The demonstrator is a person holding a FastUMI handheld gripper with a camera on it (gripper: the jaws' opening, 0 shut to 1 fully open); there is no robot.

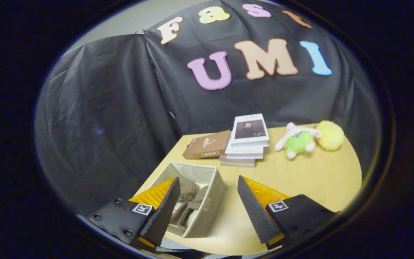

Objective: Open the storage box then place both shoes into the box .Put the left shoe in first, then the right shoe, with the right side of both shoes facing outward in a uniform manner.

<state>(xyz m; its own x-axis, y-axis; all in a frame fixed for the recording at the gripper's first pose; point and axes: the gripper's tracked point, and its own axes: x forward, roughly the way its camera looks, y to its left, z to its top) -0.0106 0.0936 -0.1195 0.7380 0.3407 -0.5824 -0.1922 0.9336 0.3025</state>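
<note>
Gripper [207, 201] jaws spread wide, holding nothing. Open beige storage box [212, 196] on the wooden table [307, 180], between the fingers, nearer the left one. Two grey shoes [189, 201] lie inside, touching.

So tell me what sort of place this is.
Probably a staged recording booth, not a lived-in room: a black cloth wall hangs behind a small wooden table set with a storage box holding shoes, stacked books and soft toys. The gripper is open.
</note>
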